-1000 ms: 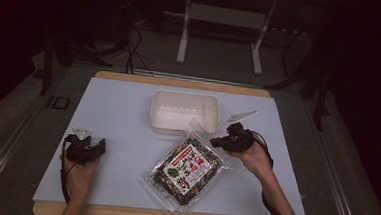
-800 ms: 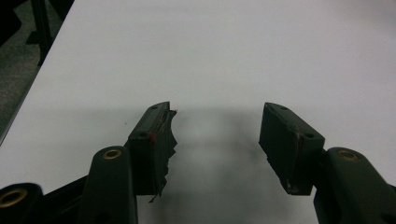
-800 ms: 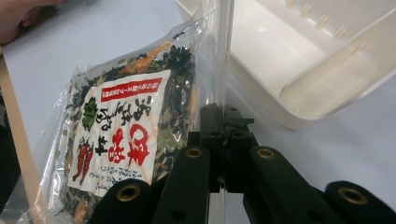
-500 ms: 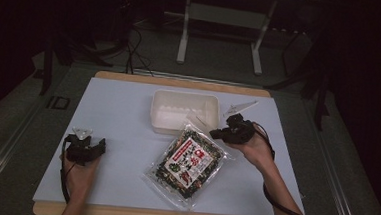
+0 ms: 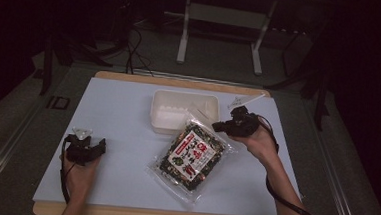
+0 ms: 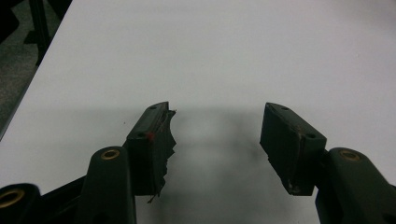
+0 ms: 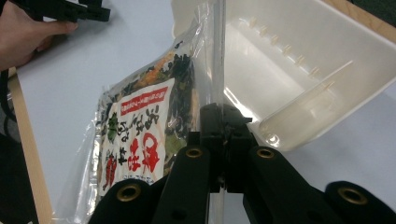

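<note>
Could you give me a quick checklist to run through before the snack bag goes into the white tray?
1. Right gripper shut on the snack bag at its clear edge: ok.
2. Bag fully off the table: not ok, its lower end rests there.
3. White tray empty: ok.
4. Left gripper clear of bag, open: ok.
5. Bag seal intact: cannot tell.

— What lies beyond the desk (image 5: 123,113)?
— A grey metal stand (image 5: 221,19) on the floor past its far edge, dark cables (image 5: 132,49) left of that stand.
— And the desk?
— Pale top, wooden edge.
</note>
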`<state>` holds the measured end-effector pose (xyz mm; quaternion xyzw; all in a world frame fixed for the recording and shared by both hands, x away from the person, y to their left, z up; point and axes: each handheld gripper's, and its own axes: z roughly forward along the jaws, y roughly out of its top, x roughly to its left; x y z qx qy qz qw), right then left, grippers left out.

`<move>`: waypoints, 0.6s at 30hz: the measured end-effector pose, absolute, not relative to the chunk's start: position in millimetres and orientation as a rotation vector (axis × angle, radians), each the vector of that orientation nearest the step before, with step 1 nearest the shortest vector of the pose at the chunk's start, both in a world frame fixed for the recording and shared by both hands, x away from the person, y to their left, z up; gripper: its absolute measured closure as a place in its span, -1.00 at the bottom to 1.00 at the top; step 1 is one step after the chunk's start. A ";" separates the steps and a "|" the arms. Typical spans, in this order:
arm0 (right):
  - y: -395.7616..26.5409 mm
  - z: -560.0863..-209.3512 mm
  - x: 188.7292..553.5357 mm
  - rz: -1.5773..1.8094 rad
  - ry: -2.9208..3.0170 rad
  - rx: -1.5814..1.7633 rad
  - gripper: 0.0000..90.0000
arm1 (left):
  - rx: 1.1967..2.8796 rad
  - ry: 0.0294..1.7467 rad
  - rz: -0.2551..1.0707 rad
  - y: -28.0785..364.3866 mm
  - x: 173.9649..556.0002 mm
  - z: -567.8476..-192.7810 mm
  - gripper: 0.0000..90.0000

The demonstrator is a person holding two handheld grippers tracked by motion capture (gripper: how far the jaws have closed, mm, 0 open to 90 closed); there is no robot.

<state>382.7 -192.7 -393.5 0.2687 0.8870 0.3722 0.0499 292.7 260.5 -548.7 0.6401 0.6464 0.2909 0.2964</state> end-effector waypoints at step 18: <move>-193.3 -371.8 388.5 1.141 2.682 0.781 0.99 | 1.700 1.717 0.772 260.7 292.3 -548.5 -0.05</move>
